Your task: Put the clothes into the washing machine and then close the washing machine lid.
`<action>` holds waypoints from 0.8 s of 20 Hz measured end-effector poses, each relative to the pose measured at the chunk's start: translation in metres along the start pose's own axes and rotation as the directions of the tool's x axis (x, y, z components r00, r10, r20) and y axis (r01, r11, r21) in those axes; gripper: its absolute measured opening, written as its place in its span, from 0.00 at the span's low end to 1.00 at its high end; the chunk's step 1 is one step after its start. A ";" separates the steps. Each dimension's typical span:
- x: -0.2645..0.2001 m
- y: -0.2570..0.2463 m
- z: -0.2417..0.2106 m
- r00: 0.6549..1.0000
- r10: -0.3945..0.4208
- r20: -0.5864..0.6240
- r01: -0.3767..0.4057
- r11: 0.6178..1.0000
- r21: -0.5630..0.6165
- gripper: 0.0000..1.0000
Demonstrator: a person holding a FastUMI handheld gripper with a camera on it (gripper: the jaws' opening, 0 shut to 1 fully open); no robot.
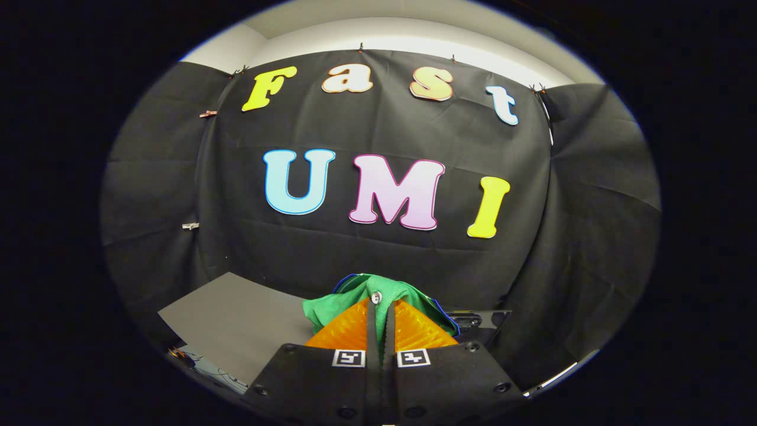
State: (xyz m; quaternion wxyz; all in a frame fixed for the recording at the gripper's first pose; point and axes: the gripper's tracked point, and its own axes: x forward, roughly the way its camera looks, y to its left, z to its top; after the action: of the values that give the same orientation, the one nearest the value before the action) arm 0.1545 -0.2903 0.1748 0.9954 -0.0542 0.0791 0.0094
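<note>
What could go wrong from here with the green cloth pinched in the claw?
1. The claw is shut on the green garment only near a fold at its button; the loose fabric draped over both fingers could slip free during carry.
2. That draped cloth covers the space just ahead of the fingers, so aiming at the machine opening may be harder.
3. Hanging edges might snag on the dark table beneath.

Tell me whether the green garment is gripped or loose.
Gripped. The gripper is shut on the green garment: its fingers meet with the cloth bunched and draped over their tips, lifted off the table.
</note>
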 end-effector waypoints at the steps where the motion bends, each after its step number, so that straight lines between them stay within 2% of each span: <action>1: 0.002 -0.009 -0.003 1.000 -0.002 -0.006 0.002 1.000 0.005 0.05; 8: 0.030 -0.071 -0.055 0.997 -0.037 -0.069 0.040 0.998 0.045 0.05; 16: 0.085 -0.109 -0.166 0.984 -0.081 -0.162 0.091 0.994 0.056 0.05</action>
State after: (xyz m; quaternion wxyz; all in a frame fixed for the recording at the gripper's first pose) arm 0.2154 -0.4157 0.0101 0.9865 -0.0265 0.1561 -0.0405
